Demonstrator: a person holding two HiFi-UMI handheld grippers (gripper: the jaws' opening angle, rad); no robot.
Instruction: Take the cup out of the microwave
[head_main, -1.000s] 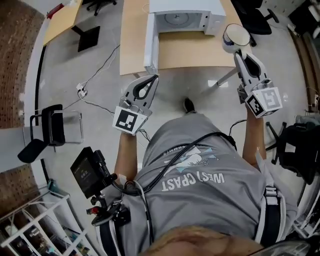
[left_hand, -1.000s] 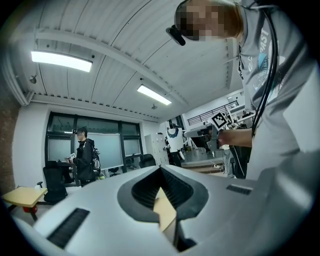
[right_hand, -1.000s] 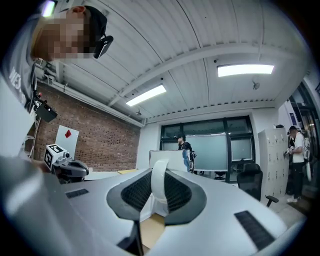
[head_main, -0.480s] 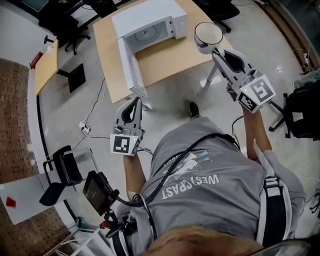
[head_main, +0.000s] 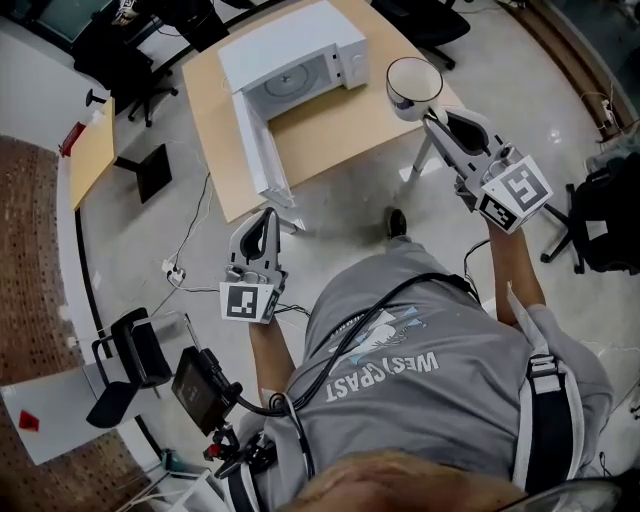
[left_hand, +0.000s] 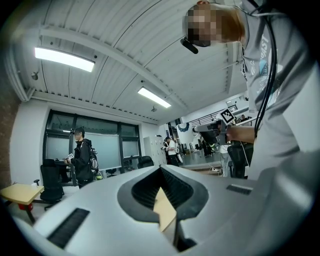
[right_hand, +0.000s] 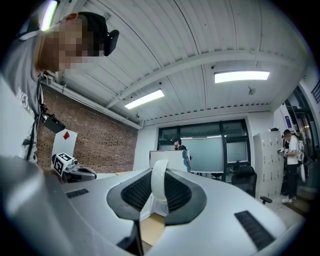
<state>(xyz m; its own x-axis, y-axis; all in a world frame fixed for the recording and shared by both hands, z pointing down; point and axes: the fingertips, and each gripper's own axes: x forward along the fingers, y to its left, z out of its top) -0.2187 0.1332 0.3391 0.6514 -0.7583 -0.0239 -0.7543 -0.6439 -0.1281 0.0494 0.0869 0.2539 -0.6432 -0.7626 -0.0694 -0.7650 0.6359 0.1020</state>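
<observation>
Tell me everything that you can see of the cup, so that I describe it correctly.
The cup is white, glossy like ceramic, with a dark blue mark on its outer wall. It is upright, mouth up, and looks empty. The right gripper is shut on its white handle, holding it in the air near the wooden table's edge, outside the microwave.

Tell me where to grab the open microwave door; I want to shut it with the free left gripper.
Probably the door's free edge, nearest the person, from its outer face on the head view's left. It stands upright, swung open over the table, so that thin edge suits two jaws. The left gripper is shut and must open first.
</observation>
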